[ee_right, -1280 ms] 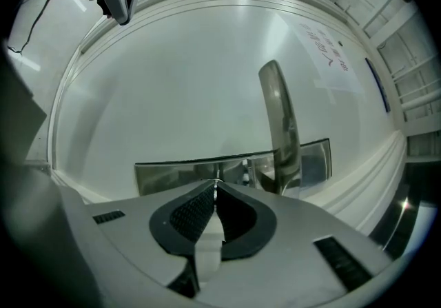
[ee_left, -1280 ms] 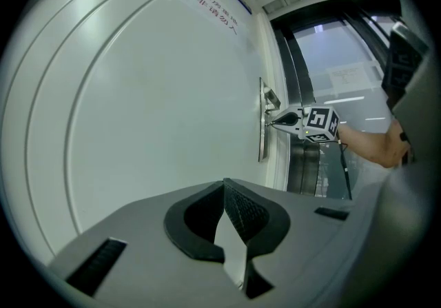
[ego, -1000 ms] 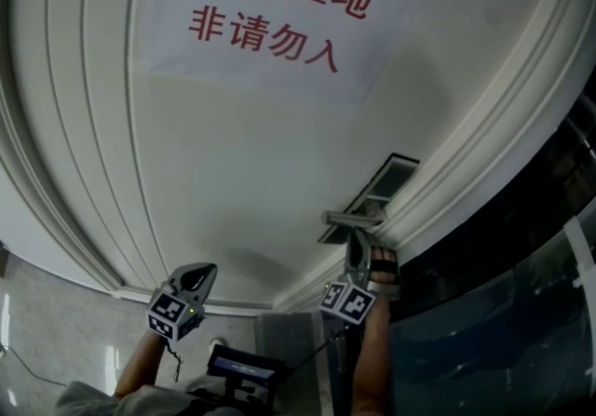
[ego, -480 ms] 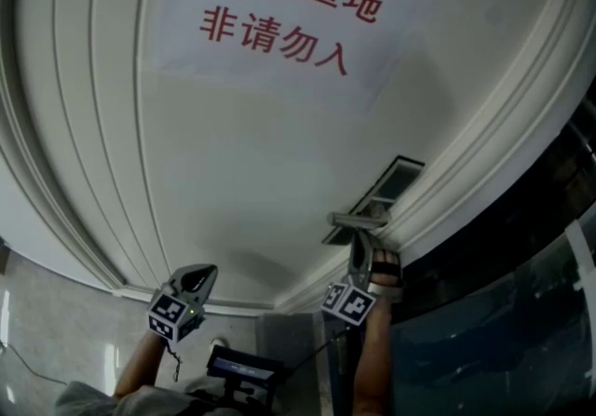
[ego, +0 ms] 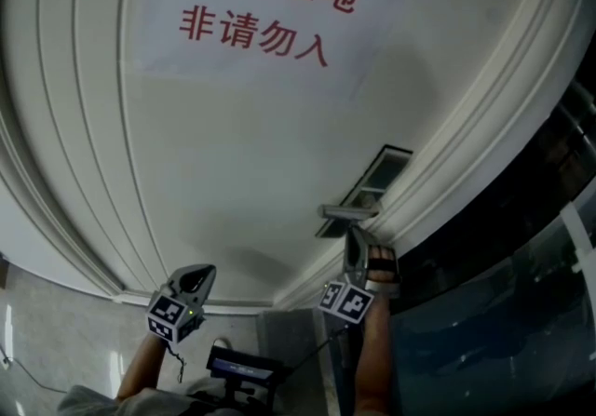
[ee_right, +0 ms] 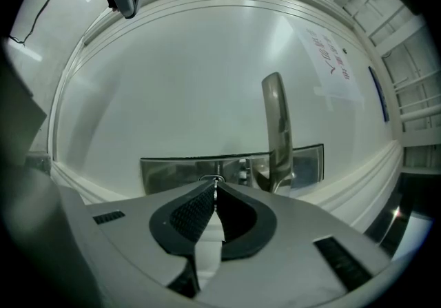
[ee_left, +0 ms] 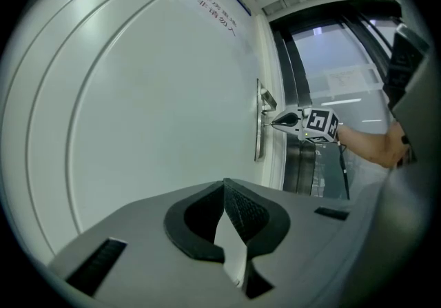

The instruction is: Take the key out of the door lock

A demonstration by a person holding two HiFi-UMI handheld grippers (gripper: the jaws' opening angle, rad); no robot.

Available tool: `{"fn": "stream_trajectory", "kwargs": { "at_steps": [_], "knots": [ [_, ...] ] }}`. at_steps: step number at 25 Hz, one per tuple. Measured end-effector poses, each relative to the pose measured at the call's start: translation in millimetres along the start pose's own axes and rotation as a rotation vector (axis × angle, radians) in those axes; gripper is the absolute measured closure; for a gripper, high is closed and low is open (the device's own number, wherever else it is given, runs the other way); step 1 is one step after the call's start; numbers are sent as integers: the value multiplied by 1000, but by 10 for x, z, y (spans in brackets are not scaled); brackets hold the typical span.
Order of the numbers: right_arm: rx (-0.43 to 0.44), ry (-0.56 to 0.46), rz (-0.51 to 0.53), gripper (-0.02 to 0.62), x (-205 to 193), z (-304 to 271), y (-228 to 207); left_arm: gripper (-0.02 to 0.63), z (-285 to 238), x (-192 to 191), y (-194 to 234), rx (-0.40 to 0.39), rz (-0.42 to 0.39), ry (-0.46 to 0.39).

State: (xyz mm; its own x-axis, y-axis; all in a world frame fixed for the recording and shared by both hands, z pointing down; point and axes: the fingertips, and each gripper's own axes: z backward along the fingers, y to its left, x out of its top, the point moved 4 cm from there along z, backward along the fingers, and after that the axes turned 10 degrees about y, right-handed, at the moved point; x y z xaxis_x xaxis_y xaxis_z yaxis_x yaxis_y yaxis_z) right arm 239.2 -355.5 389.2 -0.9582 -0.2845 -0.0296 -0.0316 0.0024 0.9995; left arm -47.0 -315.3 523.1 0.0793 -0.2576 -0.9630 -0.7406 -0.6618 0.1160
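A steel lock plate (ee_right: pixel 172 172) with a lever handle (ee_right: pixel 277 127) sits on the white door (ego: pixel 251 154). My right gripper (ee_right: pixel 216 184) is level and pressed close to the plate, its tips shut on a small metal key head (ee_right: pixel 213 178) that sticks out of the lock. In the head view the right gripper (ego: pixel 355 239) sits just under the handle (ego: pixel 349 212). My left gripper (ego: pixel 196 276) hangs away from the door to the left, shut on nothing. In the left gripper view its jaw tips (ee_left: pixel 224 186) meet, and the right gripper (ee_left: pixel 286 120) shows at the plate (ee_left: pixel 259 127).
A paper sign (ego: pixel 261 9) with red characters is stuck on the door above the lock. Raised mouldings (ego: pixel 56 172) run along the door panel. Dark glass (ego: pixel 503 312) stands to the right of the door frame.
Neither gripper has moved. Only the head view has shifted slightly.
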Motion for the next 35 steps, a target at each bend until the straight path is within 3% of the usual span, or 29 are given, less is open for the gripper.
{"fn": "stream_trajectory", "kwargs": {
  "at_steps": [35],
  "knots": [
    [-11, 11, -6, 575, -2, 53, 19, 600, 236, -31, 36, 33, -7, 1]
  ]
}}
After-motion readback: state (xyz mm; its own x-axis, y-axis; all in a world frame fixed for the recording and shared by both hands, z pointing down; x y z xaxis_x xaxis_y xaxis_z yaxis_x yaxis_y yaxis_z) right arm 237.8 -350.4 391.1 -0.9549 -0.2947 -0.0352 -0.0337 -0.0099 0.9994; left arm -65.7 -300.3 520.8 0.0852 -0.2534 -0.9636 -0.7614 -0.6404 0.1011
